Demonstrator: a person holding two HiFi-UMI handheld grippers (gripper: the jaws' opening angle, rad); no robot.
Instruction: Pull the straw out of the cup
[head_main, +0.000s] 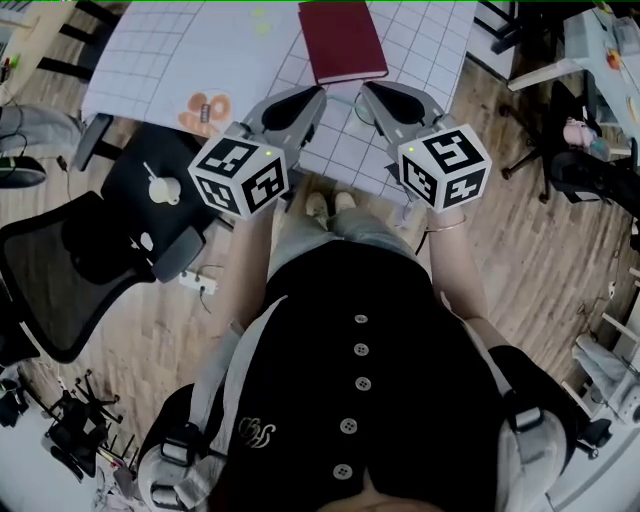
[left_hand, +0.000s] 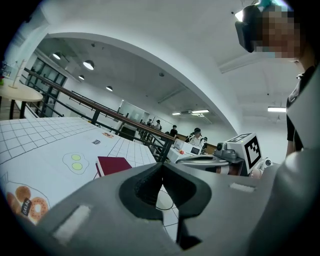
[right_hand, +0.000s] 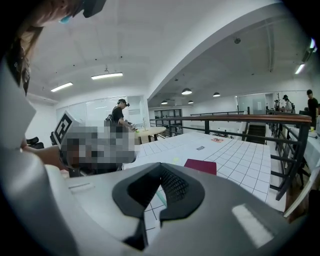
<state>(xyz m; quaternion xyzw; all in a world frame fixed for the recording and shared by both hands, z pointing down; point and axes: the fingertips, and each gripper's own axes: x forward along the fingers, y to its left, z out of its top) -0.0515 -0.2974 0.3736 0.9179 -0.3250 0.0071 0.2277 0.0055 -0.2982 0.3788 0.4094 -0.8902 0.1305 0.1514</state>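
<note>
Where each gripper view looks along its own jaws, we see the left gripper (left_hand: 161, 167) and the right gripper (right_hand: 160, 166) closed tip to tip on nothing; beyond lies a dark red hardback book (head_main: 342, 40) on the white gridded tabletop (head_main: 170, 60); only the head view shows what may be a small white cup with a straw (head_main: 163, 187) on a black seat (head_main: 125, 175) beside the table, too small to be sure.

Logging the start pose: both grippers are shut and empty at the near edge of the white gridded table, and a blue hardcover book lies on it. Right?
Not quite: the head view shows the hardcover book is dark red, not blue. The left gripper and right gripper are indeed shut and empty at the near edge of the white gridded table.
</note>
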